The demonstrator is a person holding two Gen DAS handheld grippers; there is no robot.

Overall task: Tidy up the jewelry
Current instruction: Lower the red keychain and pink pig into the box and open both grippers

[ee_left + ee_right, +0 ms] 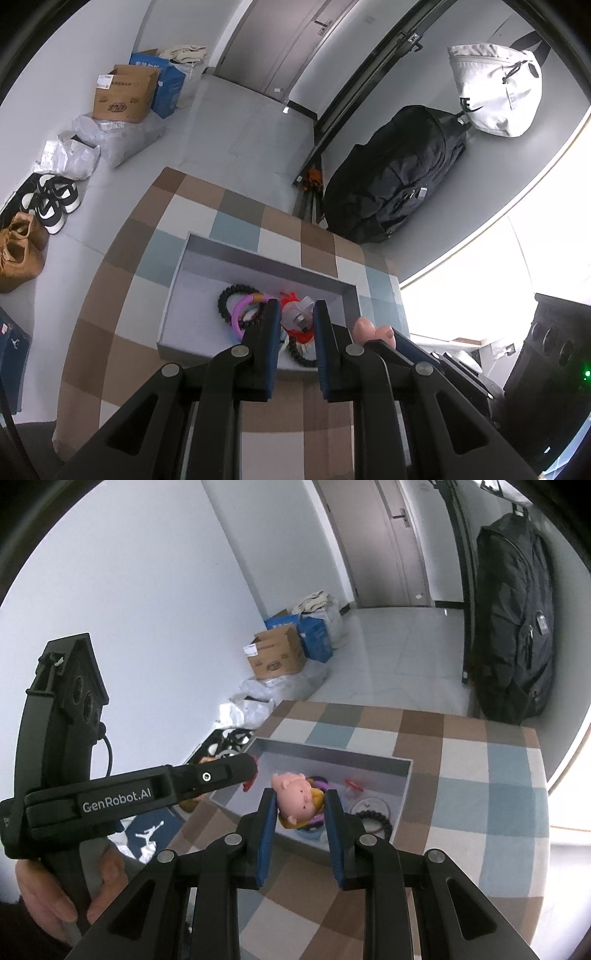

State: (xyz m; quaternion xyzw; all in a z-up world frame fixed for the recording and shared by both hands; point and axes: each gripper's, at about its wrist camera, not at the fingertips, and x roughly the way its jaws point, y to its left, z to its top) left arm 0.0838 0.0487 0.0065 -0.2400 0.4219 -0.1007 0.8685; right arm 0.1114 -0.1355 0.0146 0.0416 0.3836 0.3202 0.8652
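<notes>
Right gripper [300, 805]: clamped on a pink pig charm [297, 794], held above the near end of the tray [402, 786]. The charm lies tilted, head toward the upper left. Left gripper [295, 321]: pinching a clear-and-red trinket [295, 315] over the tray; what it is cannot be made out. The grey tray sits on a checked cloth [122, 295] and contains a black bead bracelet [231, 295], a purple ring [240, 314] and other pieces. Beyond: boxes [123, 96], shoes [51, 203], a black bag [395, 173].

left tongs [295, 314]: clamped, tilted down | right tongs [301, 805]: clamped, tilted down
</notes>
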